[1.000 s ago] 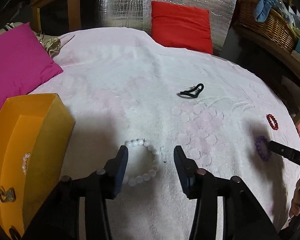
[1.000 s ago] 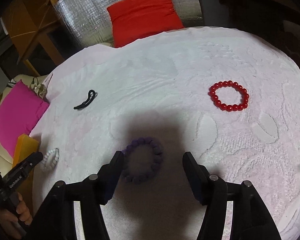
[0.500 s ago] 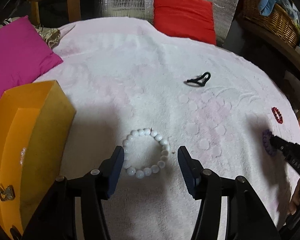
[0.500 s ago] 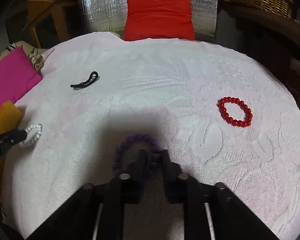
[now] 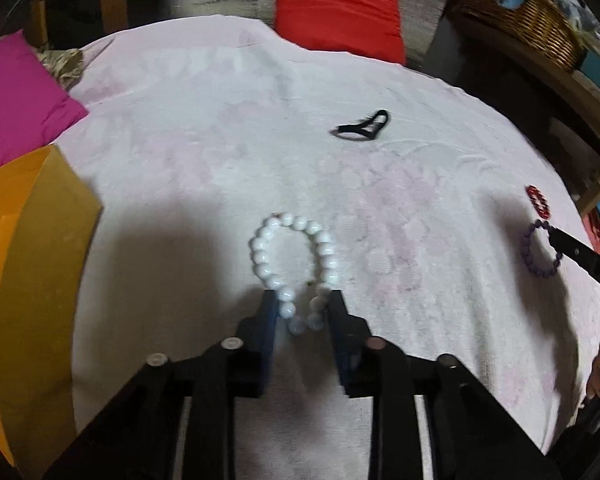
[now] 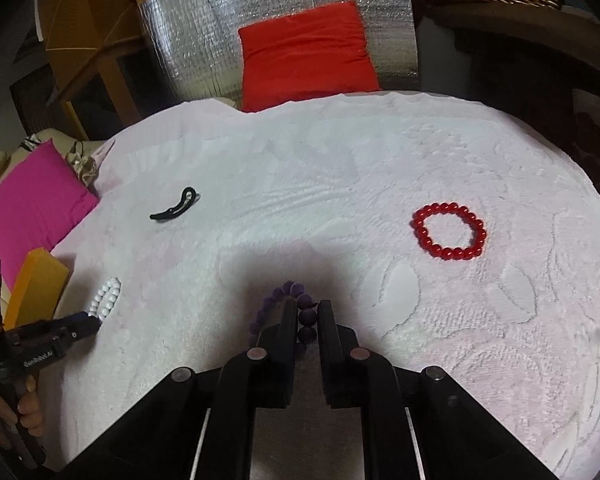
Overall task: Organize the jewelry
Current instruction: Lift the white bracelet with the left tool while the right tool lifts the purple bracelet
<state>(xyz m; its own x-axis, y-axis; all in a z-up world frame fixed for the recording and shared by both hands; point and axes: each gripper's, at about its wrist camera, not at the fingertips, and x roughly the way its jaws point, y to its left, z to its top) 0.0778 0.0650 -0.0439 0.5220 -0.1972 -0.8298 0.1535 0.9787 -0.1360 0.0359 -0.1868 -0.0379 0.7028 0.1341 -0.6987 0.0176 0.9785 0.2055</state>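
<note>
Left wrist view: the left gripper (image 5: 303, 309) has just been closing and is pinching the white bead bracelet (image 5: 294, 255). The right gripper (image 6: 305, 312) is clamping the purple bead bracelet (image 6: 305, 322) on the pink towel (image 6: 340, 184).

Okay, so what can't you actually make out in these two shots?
- Orange box, left wrist view: contents cut off by the frame edge.
- Purple bracelet, right wrist view: near half hidden behind the right gripper.
- White bracelet, right wrist view: small, partly behind the left gripper.

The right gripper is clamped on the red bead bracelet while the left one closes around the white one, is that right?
Not quite. The right gripper is clamped on the purple bead bracelet; the red bead bracelet lies untouched on the cloth, as the right wrist view shows. The rest holds.
</note>
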